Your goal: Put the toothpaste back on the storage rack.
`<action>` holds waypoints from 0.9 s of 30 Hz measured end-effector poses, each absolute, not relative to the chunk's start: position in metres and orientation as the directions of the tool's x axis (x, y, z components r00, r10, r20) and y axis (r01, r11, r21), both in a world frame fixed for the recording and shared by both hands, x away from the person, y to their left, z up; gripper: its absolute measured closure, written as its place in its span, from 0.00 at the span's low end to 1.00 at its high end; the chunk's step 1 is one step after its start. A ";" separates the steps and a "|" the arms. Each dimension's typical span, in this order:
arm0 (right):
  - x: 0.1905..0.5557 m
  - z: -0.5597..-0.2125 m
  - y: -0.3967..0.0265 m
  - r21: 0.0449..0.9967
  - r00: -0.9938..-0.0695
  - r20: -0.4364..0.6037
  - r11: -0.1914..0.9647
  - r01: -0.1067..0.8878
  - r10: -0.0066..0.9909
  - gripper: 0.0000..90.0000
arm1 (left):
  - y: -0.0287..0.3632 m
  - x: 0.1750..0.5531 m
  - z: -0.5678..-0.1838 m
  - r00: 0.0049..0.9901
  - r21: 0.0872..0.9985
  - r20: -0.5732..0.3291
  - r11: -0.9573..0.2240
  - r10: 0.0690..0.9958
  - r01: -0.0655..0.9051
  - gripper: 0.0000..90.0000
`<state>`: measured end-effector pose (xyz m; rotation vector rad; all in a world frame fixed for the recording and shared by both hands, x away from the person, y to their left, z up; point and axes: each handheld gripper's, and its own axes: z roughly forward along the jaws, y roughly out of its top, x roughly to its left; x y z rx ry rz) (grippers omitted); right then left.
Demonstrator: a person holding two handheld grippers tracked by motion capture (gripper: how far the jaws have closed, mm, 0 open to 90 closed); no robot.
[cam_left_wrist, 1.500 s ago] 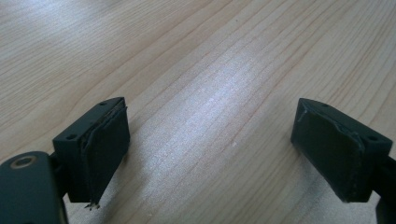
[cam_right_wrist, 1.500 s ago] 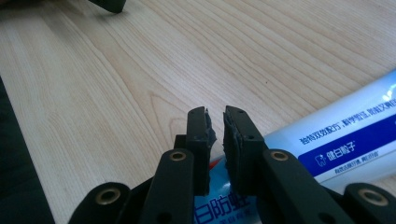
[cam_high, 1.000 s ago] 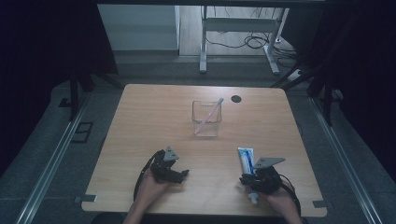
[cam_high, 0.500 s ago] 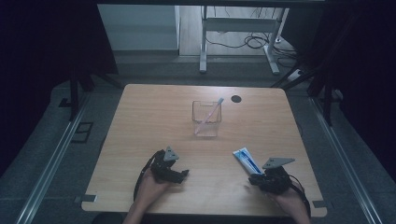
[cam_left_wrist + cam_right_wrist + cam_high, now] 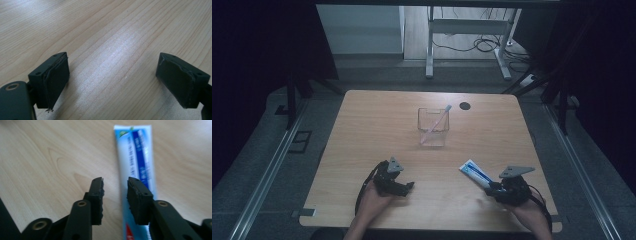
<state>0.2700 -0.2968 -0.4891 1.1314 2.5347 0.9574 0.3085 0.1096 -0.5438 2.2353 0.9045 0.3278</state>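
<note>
A blue-and-white toothpaste tube (image 5: 475,173) lies flat on the wooden table (image 5: 377,125) at the front right, pointing diagonally away. My right gripper (image 5: 492,188) sits at its near end. In the right gripper view the jaws (image 5: 115,187) stand a little apart, just having been opening. Bare wood shows between them, and the tube (image 5: 140,157) runs under the right-hand jaw without being pinched. My left gripper (image 5: 409,186) rests at the front left, open wide (image 5: 112,75) over bare wood.
A clear square cup (image 5: 432,131) with a toothbrush (image 5: 439,119) leaning in it stands in the middle of the table. A small black disc (image 5: 465,105) lies behind it to the right. The table's near edge is close behind both hands.
The right gripper has slid to the right and its jaws have parted, letting go of the tube. The tube has swung to a diagonal lie on the table. The left gripper has stayed put.
</note>
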 end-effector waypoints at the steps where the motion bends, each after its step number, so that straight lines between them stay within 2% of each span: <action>1: 0.271 -0.486 -0.299 0.635 -0.683 0.065 0.498 0.591 0.728 0.68 | 0.110 0.309 -0.544 0.726 0.686 -0.025 -0.517 0.688 0.513 0.13; 12: 0.287 -0.482 -0.308 0.535 -0.664 0.046 0.543 0.647 0.746 0.52 | 0.110 0.309 -0.544 0.725 0.686 -0.024 -0.517 0.688 0.513 0.13; 17: 0.294 -0.486 -0.304 0.493 -0.669 0.043 0.567 0.660 0.742 0.51 | 0.110 0.309 -0.544 0.726 0.686 -0.025 -0.516 0.687 0.513 0.13; 27: 0.309 -0.495 -0.288 0.382 -0.664 0.041 0.603 0.700 0.746 0.56 | 0.110 0.309 -0.544 0.726 0.685 -0.024 -0.518 0.688 0.513 0.13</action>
